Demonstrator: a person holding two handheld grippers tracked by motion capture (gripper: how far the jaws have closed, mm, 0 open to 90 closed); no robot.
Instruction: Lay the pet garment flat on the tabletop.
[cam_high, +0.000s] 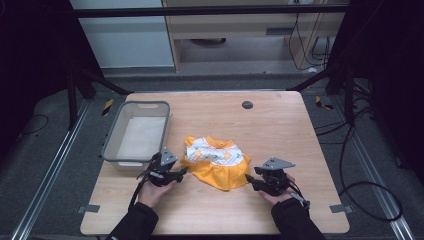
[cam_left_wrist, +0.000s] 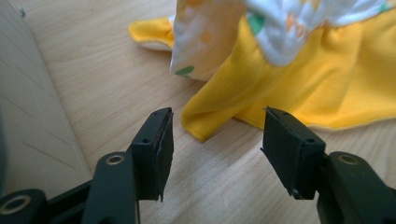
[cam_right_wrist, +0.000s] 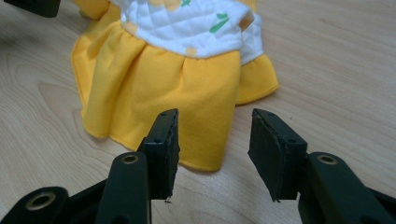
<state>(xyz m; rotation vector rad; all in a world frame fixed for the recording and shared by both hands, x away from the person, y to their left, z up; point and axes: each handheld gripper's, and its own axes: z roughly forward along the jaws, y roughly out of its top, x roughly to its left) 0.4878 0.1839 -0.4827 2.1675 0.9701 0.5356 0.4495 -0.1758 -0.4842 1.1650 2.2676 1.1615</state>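
Your left hand-held gripper (cam_high: 184, 171) sits at about 9 o'clock from the small yellow-and-white dress (cam_high: 217, 161), with its jaws parted and nothing between them. In the left gripper view (cam_left_wrist: 215, 149) the pads stand well apart over bare wood, and the nearest yellow hem corner (cam_left_wrist: 198, 128) lies just ahead of the gap, not touched by either pad. Your right hand-held gripper (cam_high: 251, 179) is at about 4 o'clock from the dress, also open and holding nothing. In the right gripper view (cam_right_wrist: 212, 151) the skirt's lower hem (cam_right_wrist: 205, 161) lies just in front of the left pad and reaches into the opening between the jaws, but the pads do not press on it. The dress lies flat near the middle of the counter (cam_high: 280, 130), white quilted top toward 12 o'clock and yellow skirt spread toward 6 o'clock. The grey plastic basket (cam_high: 111, 142) stands at about 10 o'clock from the dress, near the counter's left edge, just beyond your left hand (cam_high: 155, 192). Its inside looks bare, with a pale floor (cam_high: 142, 137) showing. Your right hand (cam_high: 277, 195) rests low at the counter's front right.
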